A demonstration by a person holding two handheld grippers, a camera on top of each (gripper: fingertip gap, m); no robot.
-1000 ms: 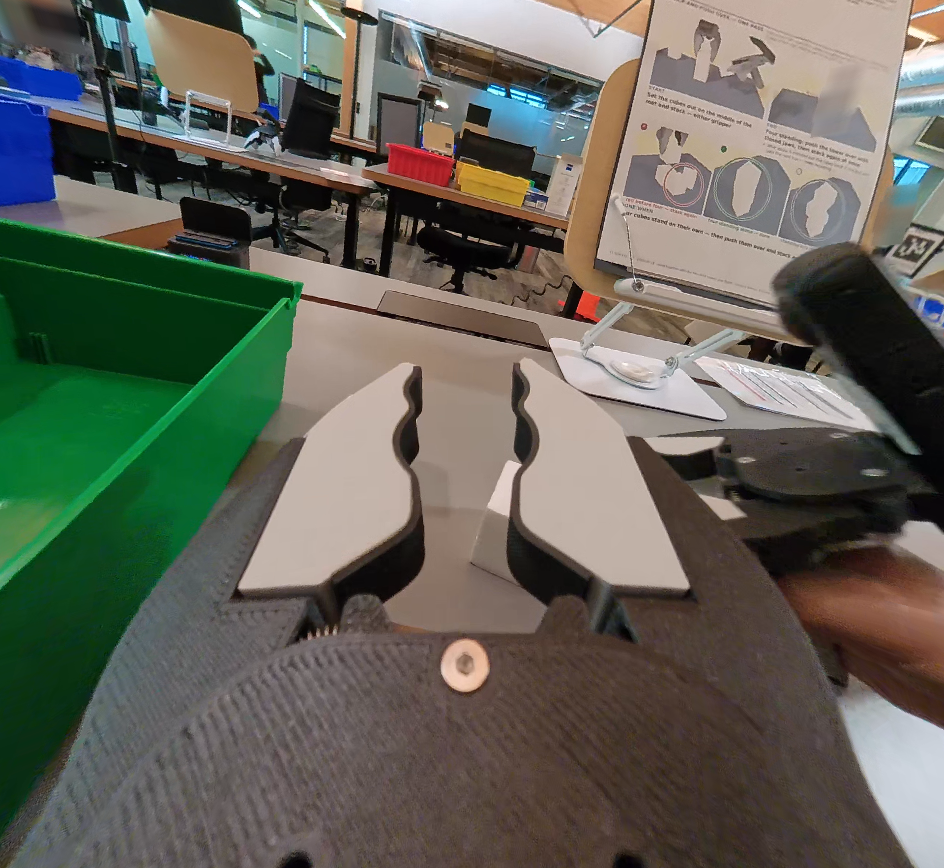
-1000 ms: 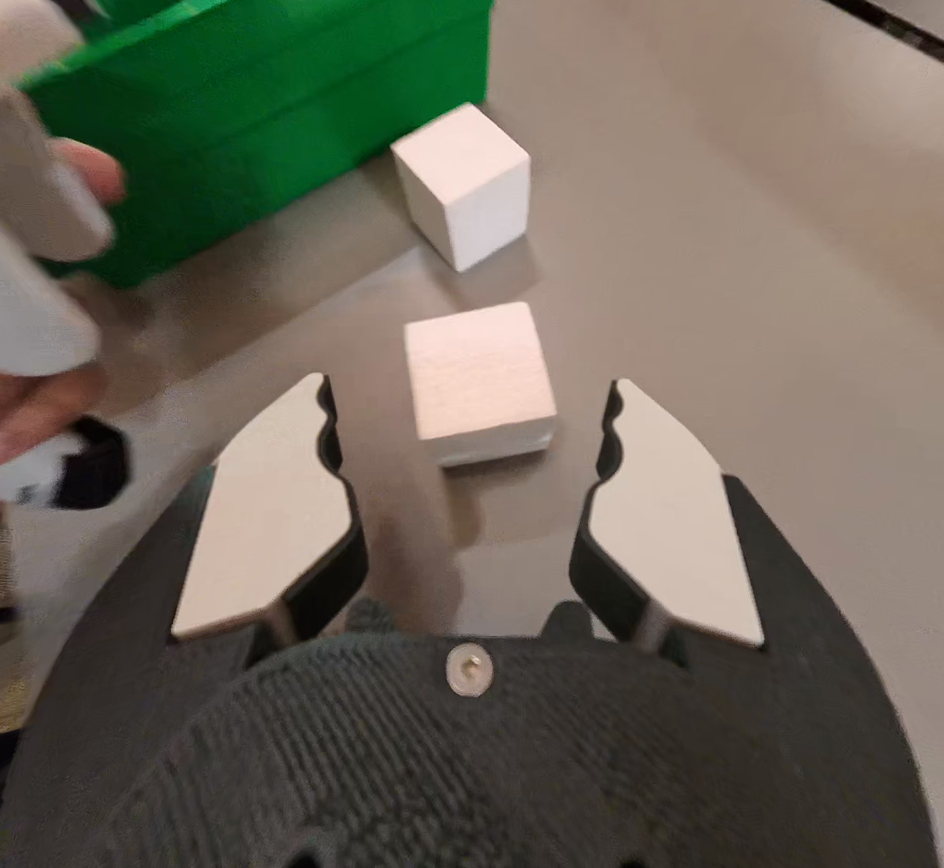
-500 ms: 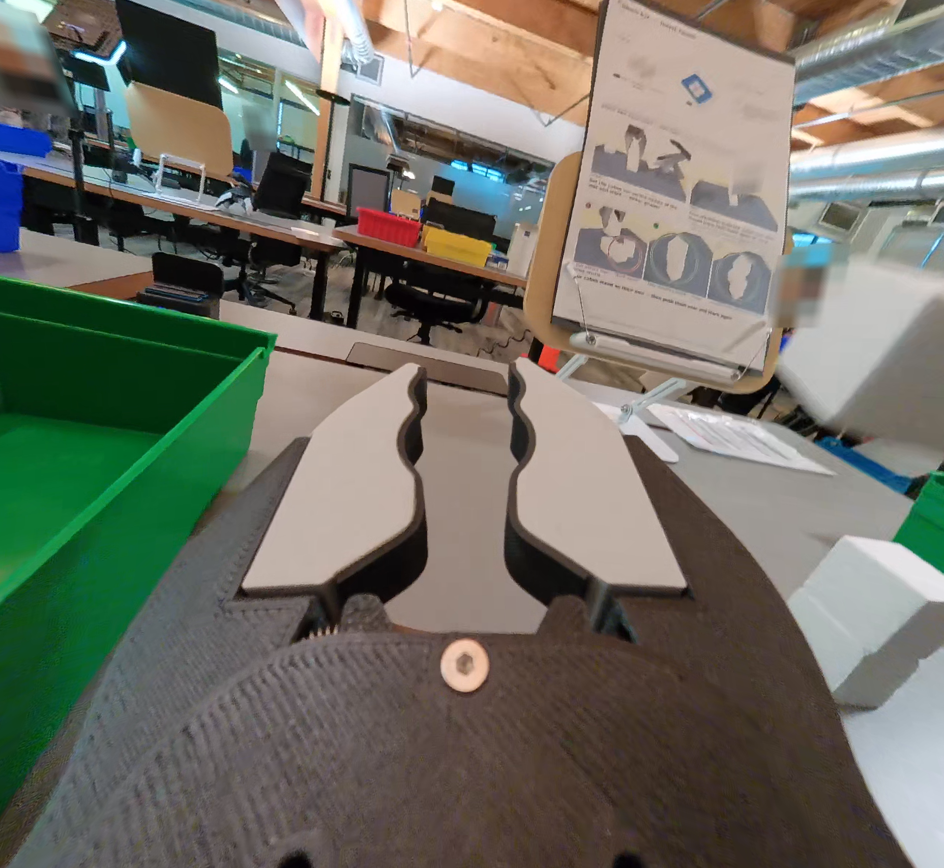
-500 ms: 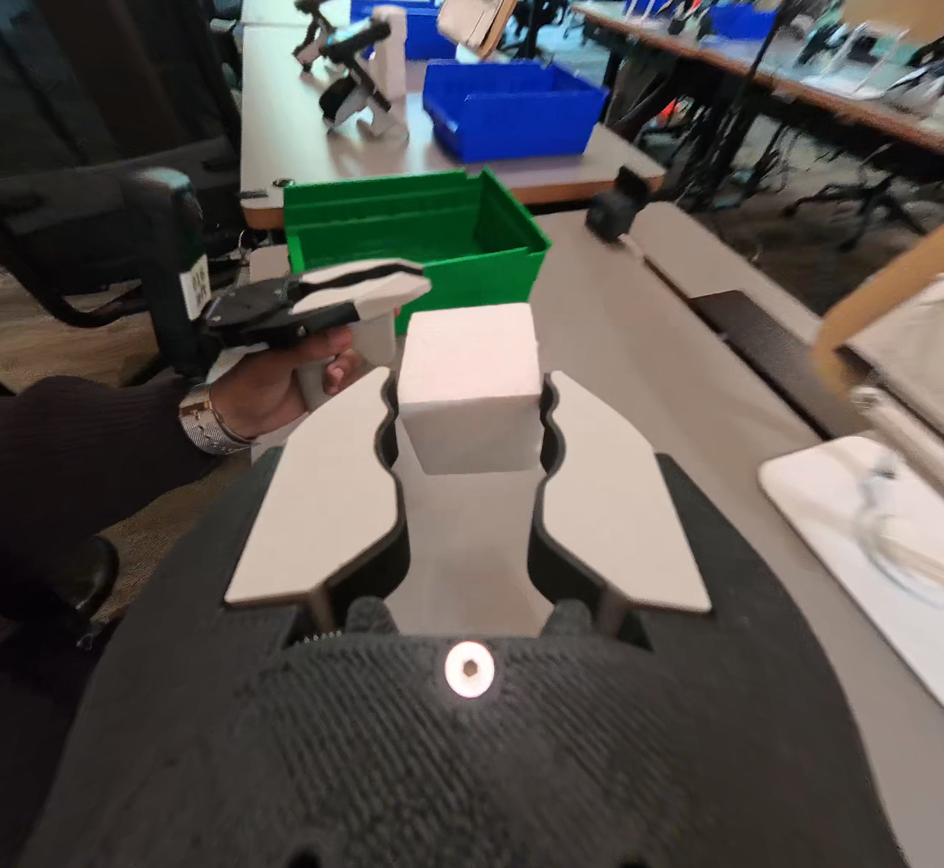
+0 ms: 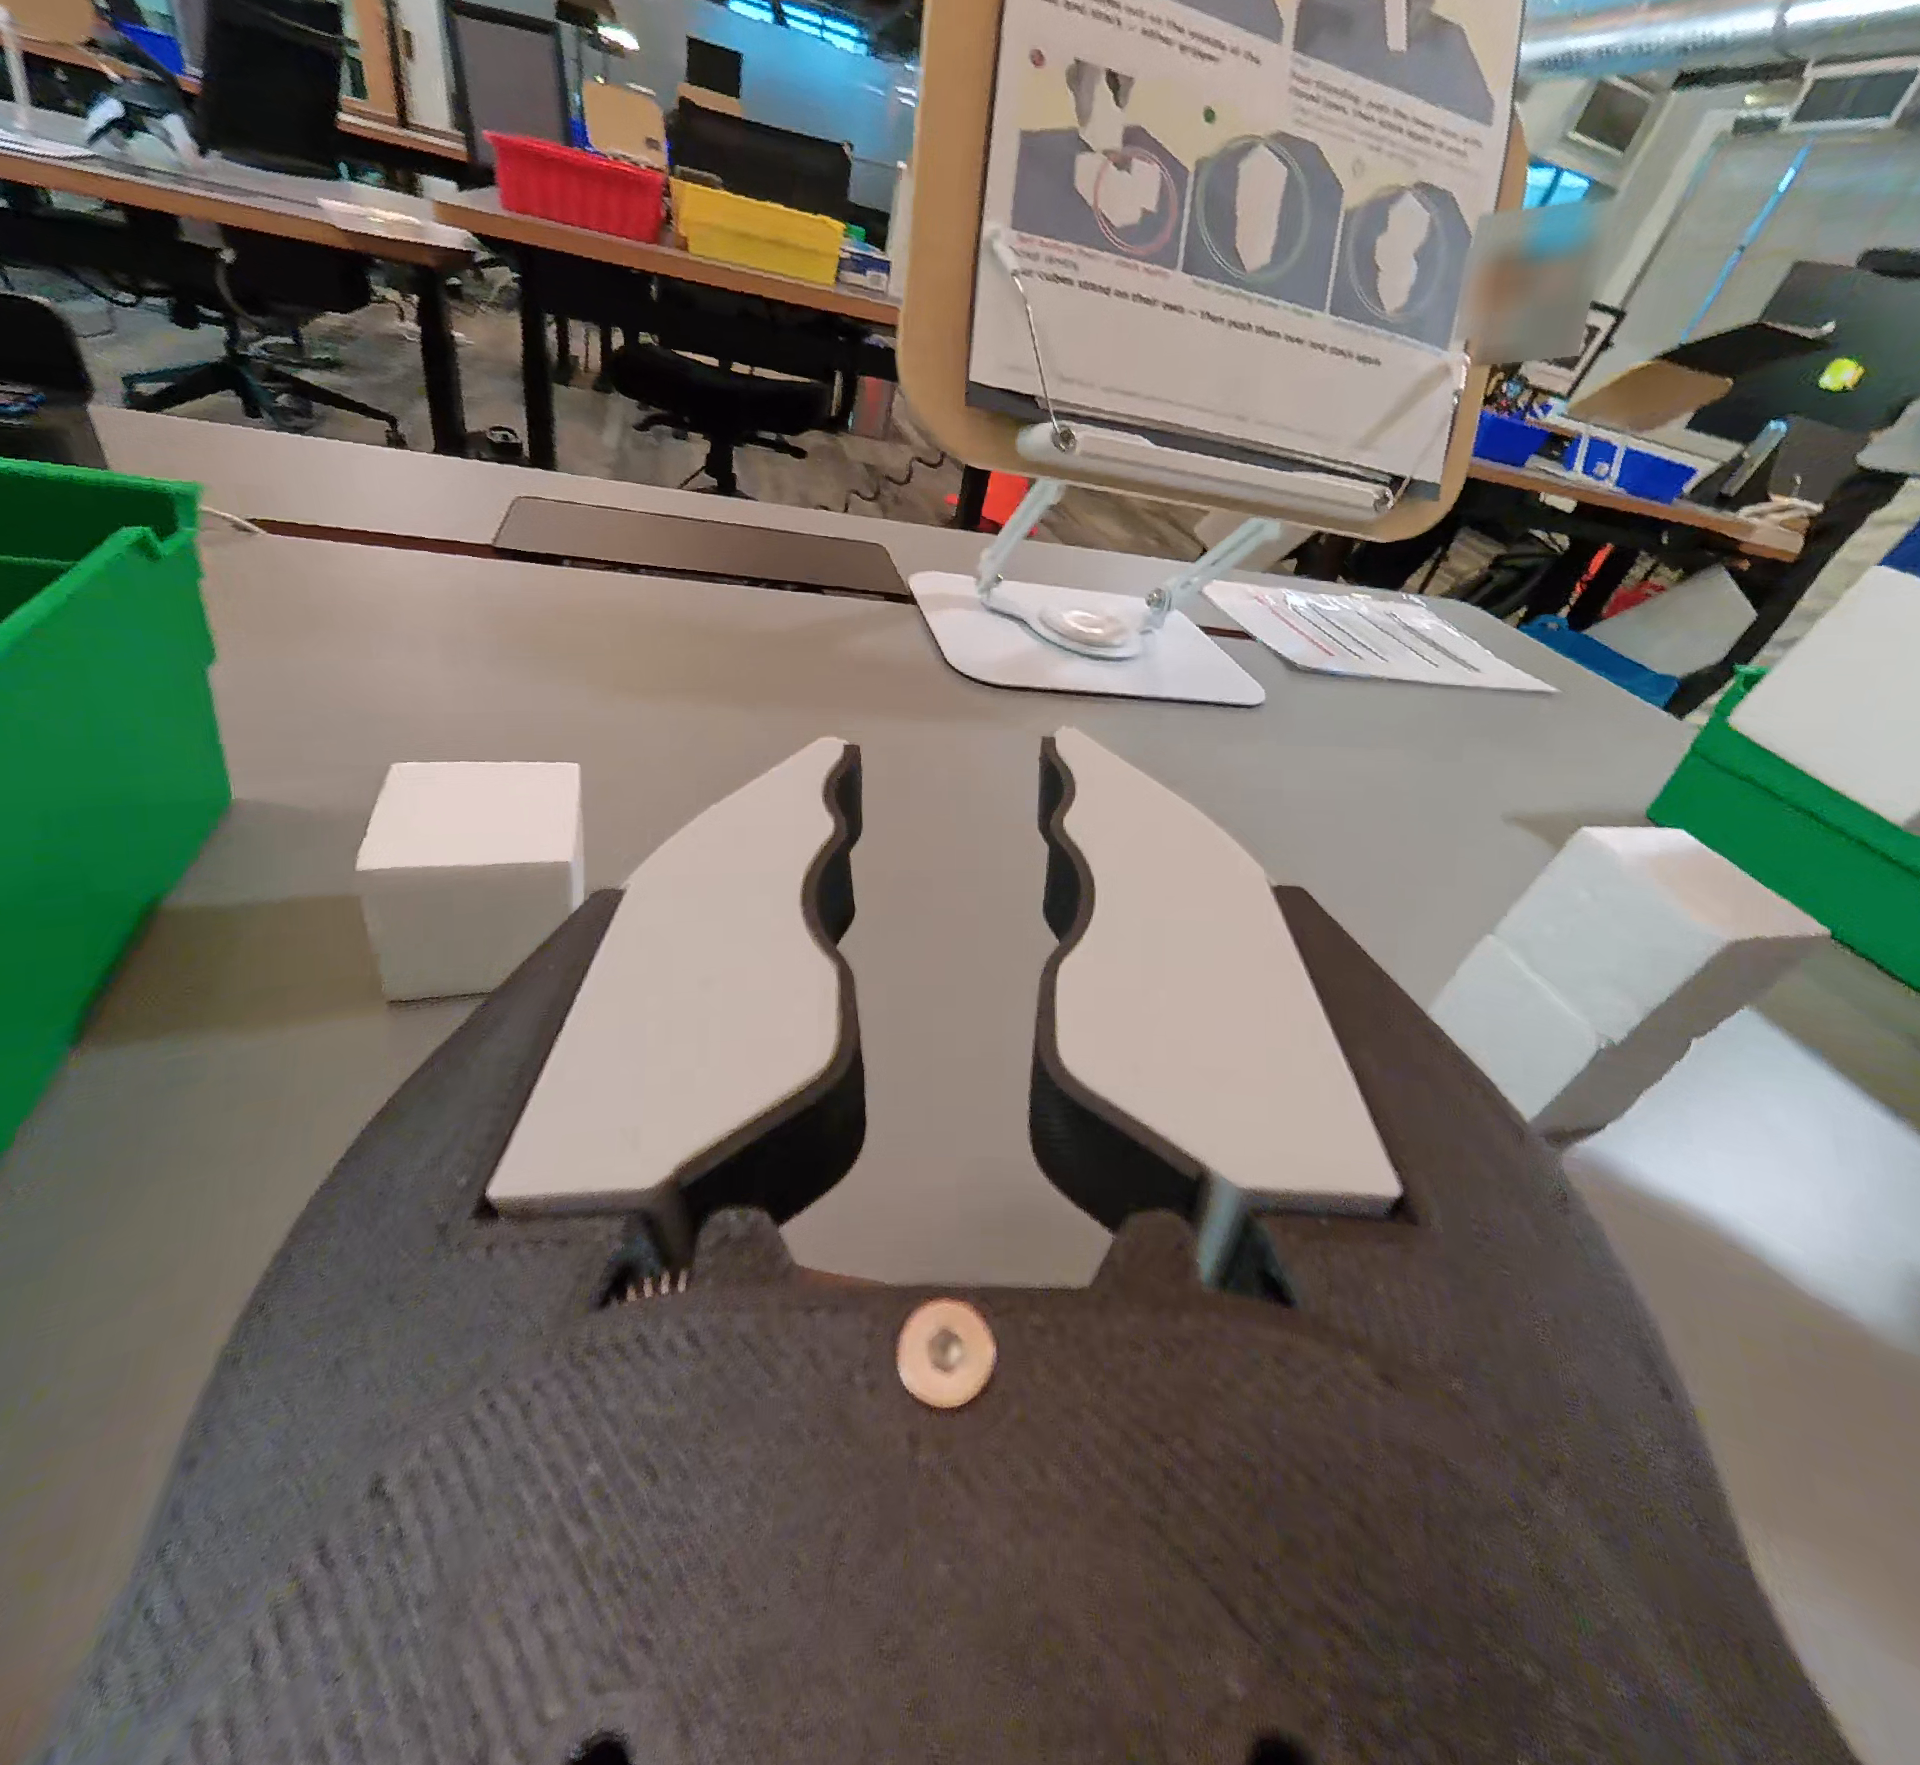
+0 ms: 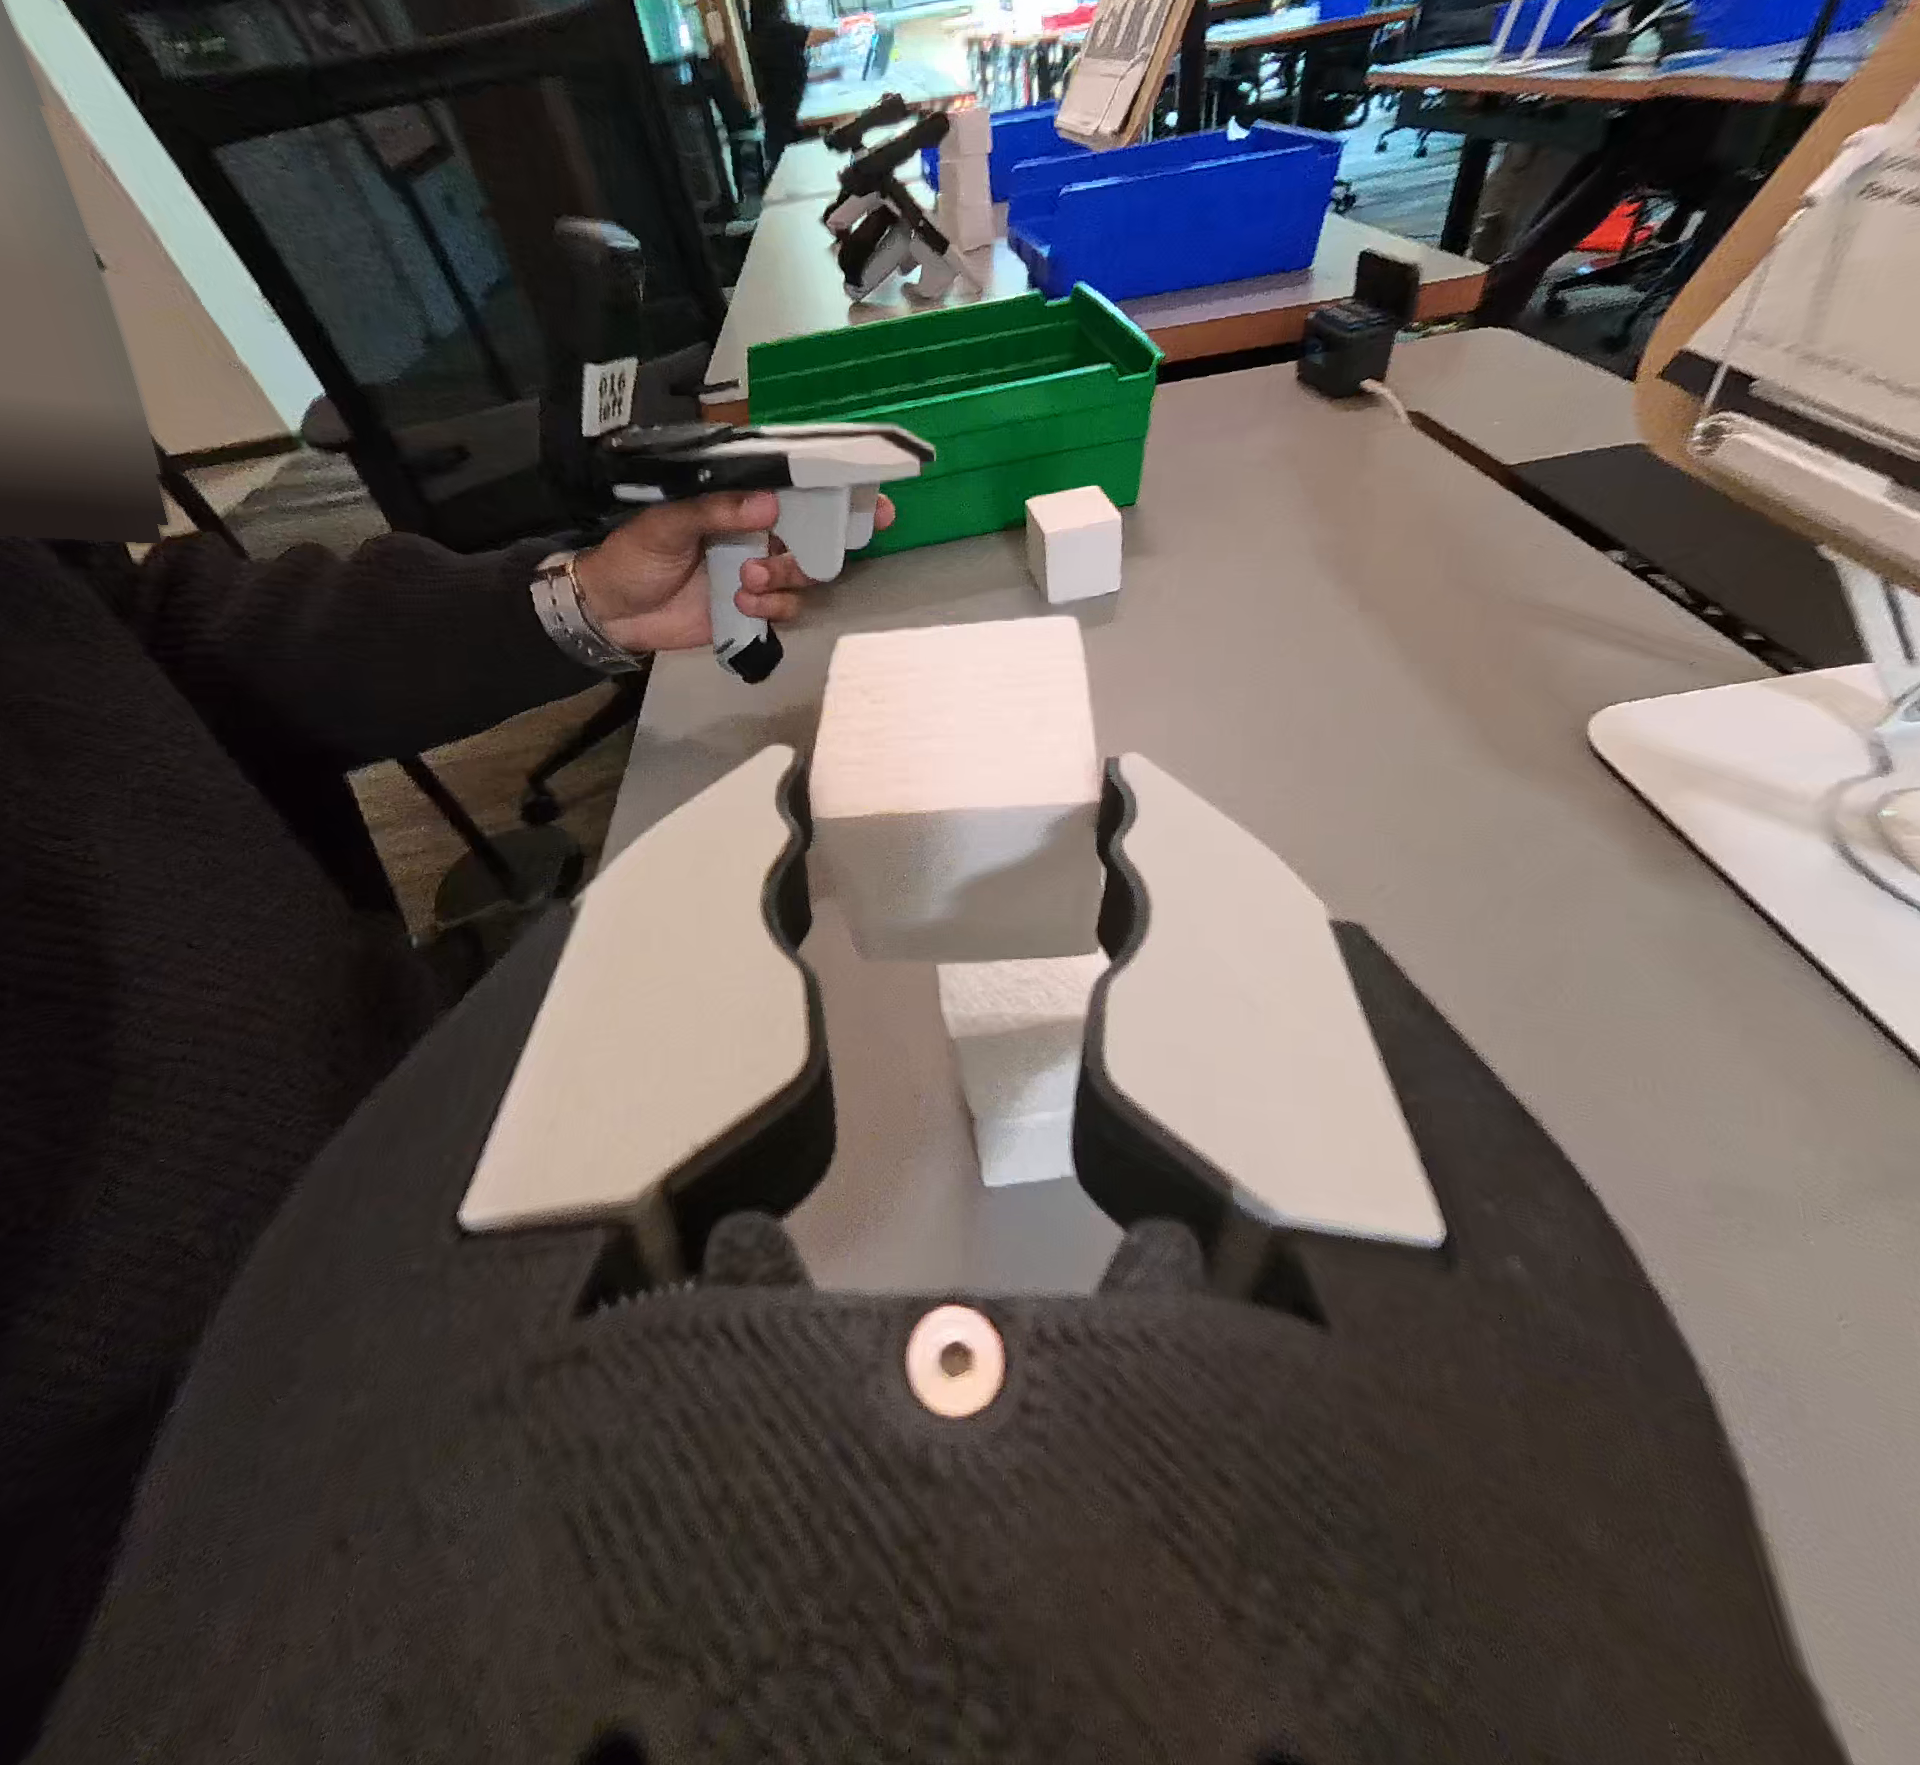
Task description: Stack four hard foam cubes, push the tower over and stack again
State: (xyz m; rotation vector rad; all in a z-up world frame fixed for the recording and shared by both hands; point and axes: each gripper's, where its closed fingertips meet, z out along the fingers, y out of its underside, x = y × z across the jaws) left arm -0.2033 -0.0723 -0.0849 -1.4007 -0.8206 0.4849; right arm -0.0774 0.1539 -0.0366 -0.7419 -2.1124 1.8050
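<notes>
Gripping cube [image 6: 954, 780], right gripper [image 6: 954, 848] above 2 stacked cubes [image 6: 1013, 1071].

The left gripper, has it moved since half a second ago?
Yes. The left gripper has swung left and tipped down: against the fixed document stand, a foam cube beside the green bin entered view.

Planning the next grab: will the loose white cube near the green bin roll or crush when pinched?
The loose cube sits flat-faced, so it probably won't roll. The held cube keeps sharp edges in the right gripper, suggesting stiffness. Likely light, so it could slide.
</notes>
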